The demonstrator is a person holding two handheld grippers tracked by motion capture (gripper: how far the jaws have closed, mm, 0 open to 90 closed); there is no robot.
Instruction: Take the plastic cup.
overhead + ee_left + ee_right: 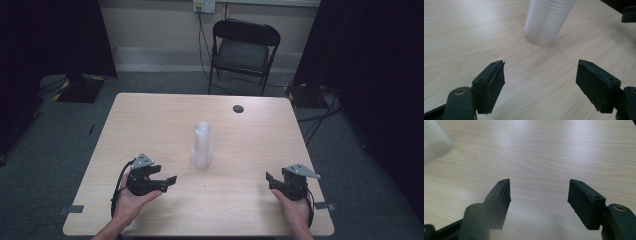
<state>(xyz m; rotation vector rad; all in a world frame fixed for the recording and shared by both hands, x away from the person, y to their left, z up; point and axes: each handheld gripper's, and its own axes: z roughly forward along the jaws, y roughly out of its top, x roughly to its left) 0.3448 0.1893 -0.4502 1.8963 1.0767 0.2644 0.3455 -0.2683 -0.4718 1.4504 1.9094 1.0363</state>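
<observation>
Both tools, left tool (170, 179) and right tool (269, 177), sit released near the frame's bottom. Centre frame, the stack of clear plastic cups (202, 145) stands on the desk (150, 120): probably light, slippery, crushable; best gripped gently around its lower sides.

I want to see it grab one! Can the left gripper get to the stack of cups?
Probably yes: the left gripper is open and the stack of cups stands ahead of it across bare table.

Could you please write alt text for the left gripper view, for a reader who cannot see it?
A ribbed stack of clear plastic cups stands on a pale wooden table, ahead of the left gripper, whose two black jaws are open with nothing between them.
</observation>
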